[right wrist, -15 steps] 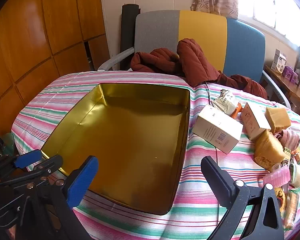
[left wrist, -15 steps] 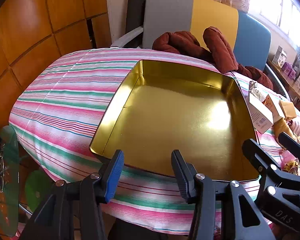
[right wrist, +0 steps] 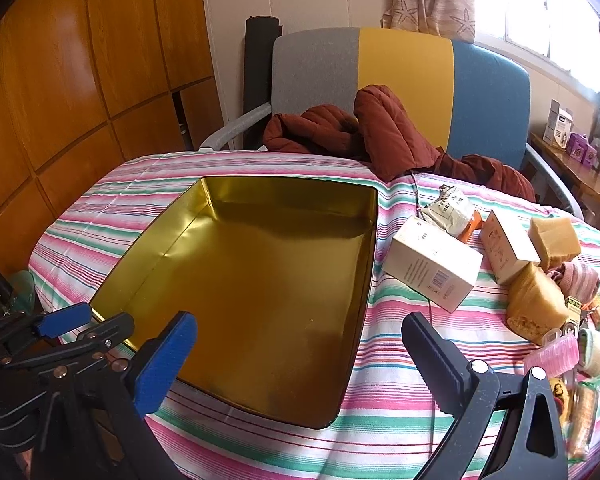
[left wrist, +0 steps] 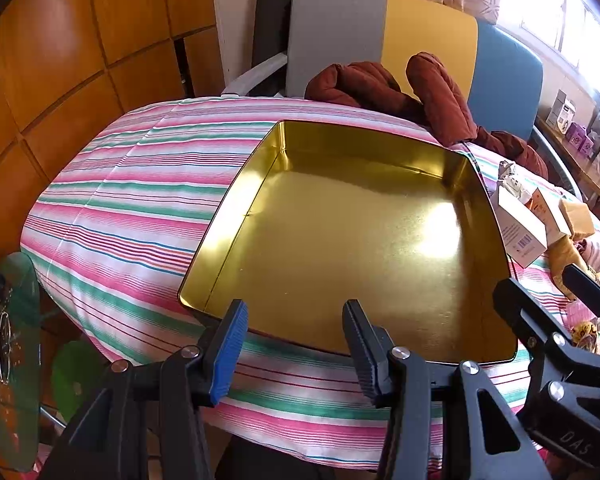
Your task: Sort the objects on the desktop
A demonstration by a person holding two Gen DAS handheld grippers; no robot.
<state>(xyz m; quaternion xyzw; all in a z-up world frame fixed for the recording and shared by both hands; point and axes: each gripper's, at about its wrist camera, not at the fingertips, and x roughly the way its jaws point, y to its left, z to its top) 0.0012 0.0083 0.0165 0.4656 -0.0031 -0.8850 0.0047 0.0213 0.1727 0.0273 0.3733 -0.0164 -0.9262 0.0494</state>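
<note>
Right wrist view: white carton (right wrist: pixel 432 268), lying just right of the empty gold tin (right wrist: pixel 204 216), is judged light, stiff, probably crushable, best taken across its long sides; right gripper (right wrist: pixel 300 344) is spread wide, empty.

Left view: from the near counter edge, tilted down over its own jaws, close to the tin (left wrist: pixel 340 240)
Right view: beside it to the right, same heading, near the boxes (right wrist: pixel 432 268)
Shared: tin, striped cloth (right wrist: pixel 380 412), chair (left wrist: pixel 380 40), each other's jaws
</note>
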